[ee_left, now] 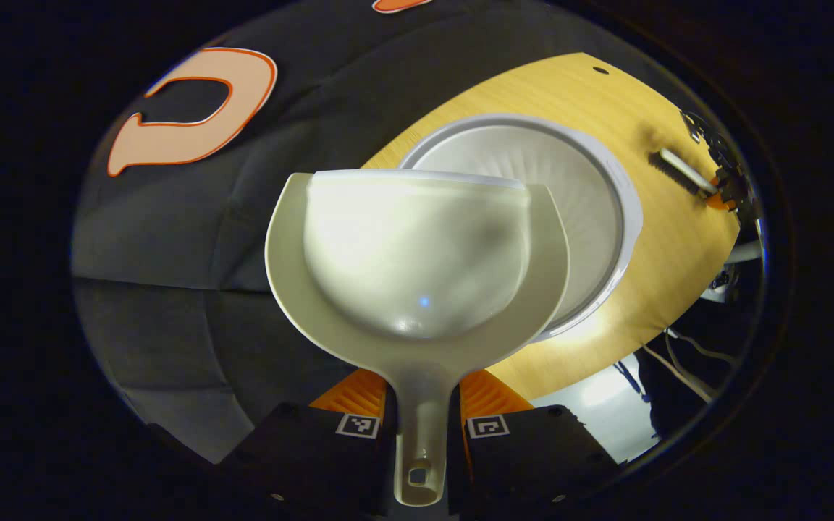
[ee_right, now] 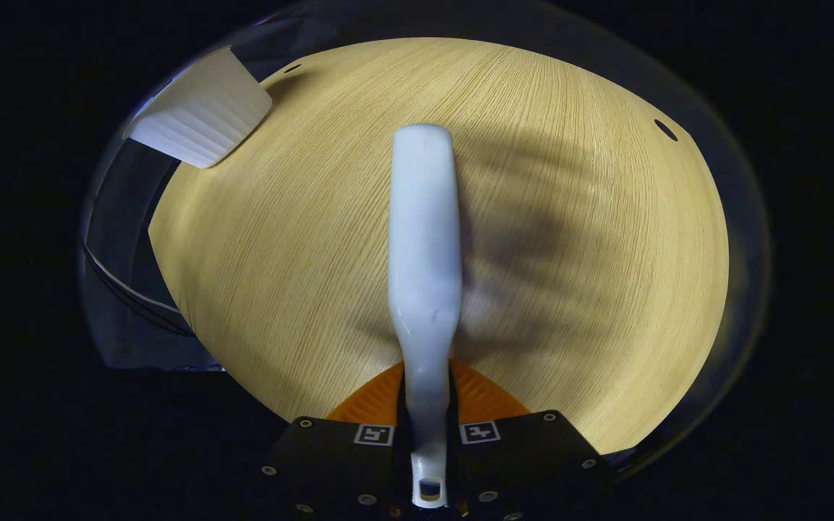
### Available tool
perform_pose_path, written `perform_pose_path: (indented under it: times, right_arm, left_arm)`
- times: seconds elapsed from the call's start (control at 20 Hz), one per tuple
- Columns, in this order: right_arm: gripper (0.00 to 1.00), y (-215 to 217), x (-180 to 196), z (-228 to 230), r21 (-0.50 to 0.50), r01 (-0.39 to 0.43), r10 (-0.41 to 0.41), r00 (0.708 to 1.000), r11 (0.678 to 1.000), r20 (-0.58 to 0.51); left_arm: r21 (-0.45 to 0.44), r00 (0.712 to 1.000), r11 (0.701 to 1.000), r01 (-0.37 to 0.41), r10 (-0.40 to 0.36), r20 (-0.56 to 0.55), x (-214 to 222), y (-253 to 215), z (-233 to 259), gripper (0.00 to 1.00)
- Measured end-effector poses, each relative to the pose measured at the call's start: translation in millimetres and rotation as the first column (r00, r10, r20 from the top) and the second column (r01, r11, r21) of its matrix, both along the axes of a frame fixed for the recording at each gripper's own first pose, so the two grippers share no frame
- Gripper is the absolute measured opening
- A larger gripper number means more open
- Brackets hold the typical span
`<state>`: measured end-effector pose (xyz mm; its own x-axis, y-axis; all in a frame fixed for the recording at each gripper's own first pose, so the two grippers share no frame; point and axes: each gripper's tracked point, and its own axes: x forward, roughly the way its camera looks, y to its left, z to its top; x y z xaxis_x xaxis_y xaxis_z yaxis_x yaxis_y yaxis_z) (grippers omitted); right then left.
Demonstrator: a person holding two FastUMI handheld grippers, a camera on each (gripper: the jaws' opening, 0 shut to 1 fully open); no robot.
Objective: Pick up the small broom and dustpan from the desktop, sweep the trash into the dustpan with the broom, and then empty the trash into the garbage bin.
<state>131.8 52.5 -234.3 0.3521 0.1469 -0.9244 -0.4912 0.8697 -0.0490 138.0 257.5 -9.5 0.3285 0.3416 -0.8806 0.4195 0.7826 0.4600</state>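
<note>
My left tool (ee_left: 420,416) is clenched on the dustpan (ee_left: 417,253) handle, the pan tipped up over the white bin (ee_left: 605,188), which stands on the wooden worktop (ee_left: 670,239). My right tool (ee_right: 428,420) grips the white broom (ee_right: 424,239) handle, holding it above the worktop. From the left gripper view, the broom and right tool sit beyond the bin, well apart from it.

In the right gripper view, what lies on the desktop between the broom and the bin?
Nothing: bare wood desktop between the broom and the bin at upper left.
</note>
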Motion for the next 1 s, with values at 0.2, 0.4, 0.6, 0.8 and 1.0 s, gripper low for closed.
perform_pose_path:
  times: [0.2, 0.4, 0.6, 0.8, 1.0]
  right_arm:
    - [0.18, -1, -1, -1, 0.018, 0.026, -0.026, 1.000, 0.999, 0.001]
    - [0.18, 2, -3, -2, 0.035, 0.059, -0.059, 0.998, 0.998, 0.007]
    - [0.18, 4, -4, -1, 0.095, 0.088, -0.089, 0.996, 0.992, -0.002]
    - [0.18, 5, 1, 8, 0.103, 0.083, -0.086, 0.996, 0.991, 0.022]
    - [0.18, 8, 6, 8, 0.097, 0.126, -0.133, 0.989, 0.987, 0.071]
  left_arm:
    - [-0.097, 0.995, 0.995, 0.006, 0.004, 0.100, 8, -19, 1, 0.29]
    - [-0.220, 0.986, 0.975, 0.027, 0.010, 0.169, 14, -51, 13, 0.29]
    - [-0.398, 0.991, 0.913, 0.085, -0.037, 0.127, 2, -124, 6, 0.30]
    - [-0.476, 0.988, 0.866, 0.151, -0.121, 0.094, -16, -195, -20, 0.30]
    - [-0.536, 0.991, 0.834, 0.129, -0.127, 0.041, -20, -238, -71, 0.30]
